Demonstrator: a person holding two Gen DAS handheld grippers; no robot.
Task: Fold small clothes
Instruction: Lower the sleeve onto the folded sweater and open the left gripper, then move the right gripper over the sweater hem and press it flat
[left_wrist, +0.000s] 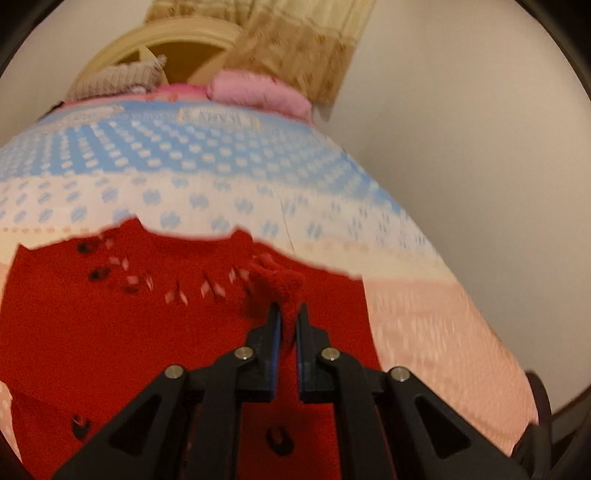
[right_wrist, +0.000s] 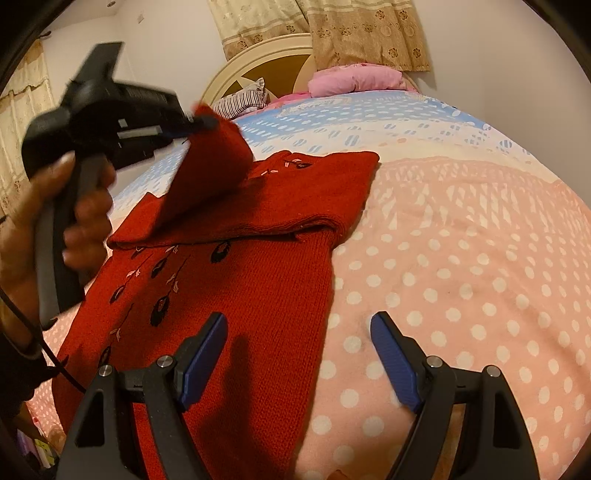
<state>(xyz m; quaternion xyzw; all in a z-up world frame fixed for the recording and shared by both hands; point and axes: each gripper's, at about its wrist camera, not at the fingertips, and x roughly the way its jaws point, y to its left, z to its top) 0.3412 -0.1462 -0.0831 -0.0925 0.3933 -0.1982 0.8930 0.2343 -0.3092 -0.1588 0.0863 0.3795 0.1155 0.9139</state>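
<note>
Sweater (right_wrist: 236, 280) lies flat on the bed (right_wrist: 461, 277), right sleeve already folded across the chest. Left tool (right_wrist: 207, 122) is pressed together, pinching the left sleeve cuff (left_wrist: 284, 291) and holding it lifted above the body, likely to lay it over the other sleeve. Right tool (right_wrist: 299, 354) is spread, holding nothing, hovering over the sweater's right hem edge, probably ready to pin or fold up the bottom. Plenty of bare bed to the right; pillows (right_wrist: 354, 79) well apart by the headboard (right_wrist: 258, 55).

Left gripper (right_wrist: 207, 121) lifts red sweater's (right_wrist: 236, 280) sleeve — right gripper (right_wrist: 299, 354) agape.
</note>
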